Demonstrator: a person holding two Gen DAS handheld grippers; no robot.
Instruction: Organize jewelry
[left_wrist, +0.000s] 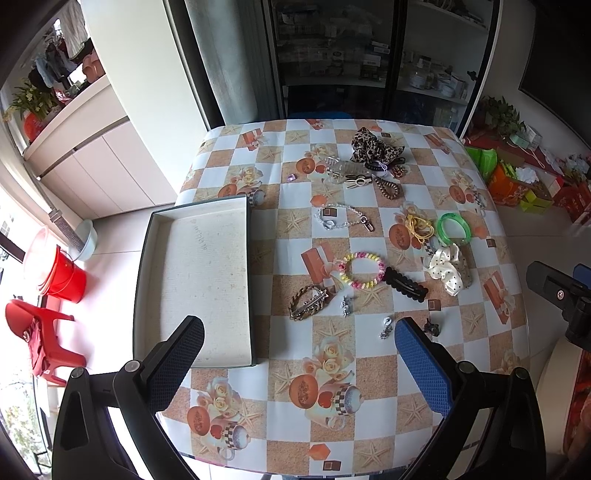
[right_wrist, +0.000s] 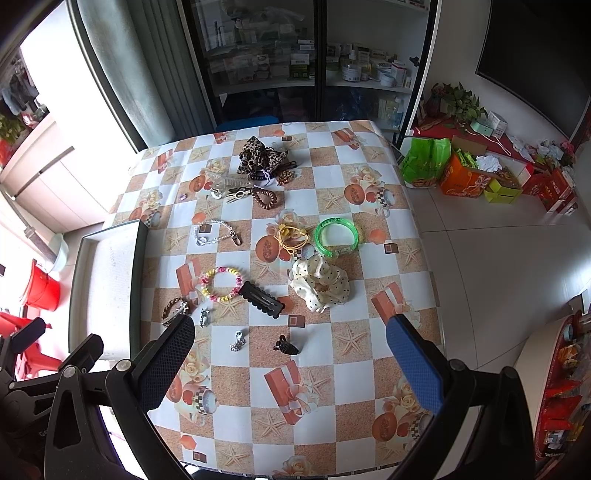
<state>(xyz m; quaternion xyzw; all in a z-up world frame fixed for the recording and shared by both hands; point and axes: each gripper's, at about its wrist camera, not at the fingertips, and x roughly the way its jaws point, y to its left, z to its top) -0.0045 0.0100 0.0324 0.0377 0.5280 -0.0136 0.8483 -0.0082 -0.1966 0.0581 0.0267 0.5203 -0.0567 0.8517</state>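
I hold my left hand-held gripper over the near edge of the table, its fingers spread wide with nothing between them. My right hand-held gripper hangs the same way, wide open and holding nothing.

The tray lies at the table's left side, its pale floor bare, its near corner just beyond my left finger. The jewelry is scattered to the right of it. Nearest the tray sits a braided gold barrette, and close by it a small silver charm. Another silver charm and a small dark clip lie just in front of my blue pad. A pastel coil bracelet touches a black snap clip. Farther right are a cream polka-dot scrunchie, a green bangle and yellow elastic bands. A silver chain lies mid-table. At the far side, a leopard-print bow is heaped with a clear claw clip, a brown coil tie and other small pieces crowded too close to separate. A tiny purple bead sits apart to their left.

Beyond the table stands a glass-door cabinet; a red bucket and a red chair stand on the floor at the left.
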